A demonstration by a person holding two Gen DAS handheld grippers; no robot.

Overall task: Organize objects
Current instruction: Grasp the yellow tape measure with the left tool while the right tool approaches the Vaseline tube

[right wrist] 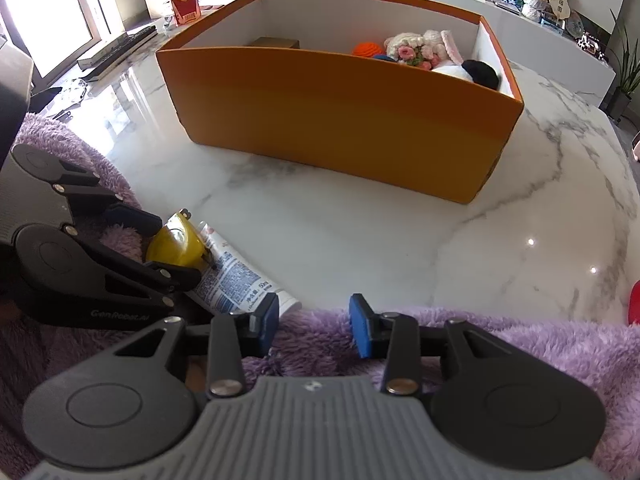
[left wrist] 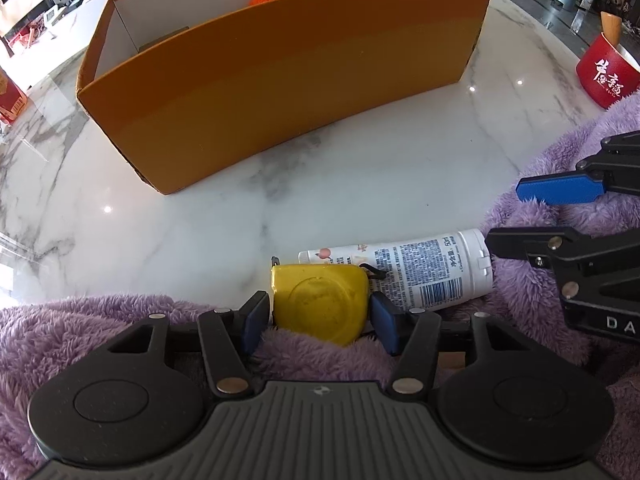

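Yellow tape measure sits between my left gripper pads, one blue pad pressed to each flank, so I have it clamped at the near edge of the marble table, right where the purple fleece blanket begins. Touching its far side lies a white tube with printed label, flat on its side, its wide end on the fleece.

From my right wrist the tape measure shows only as a yellow sliver behind the left gripper's black linkage, and the tube runs diagonally toward my right pad. That view looks down into the orange box: crocheted flower toy, orange ball, something black and white in the right corner, a small brown box at the back left. The left view catches only the toy tops over the wall, plus a red cup far right.

My right gripper hangs low over the fleece, fingers parted around nothing, pointing at the box. Left is low and level.
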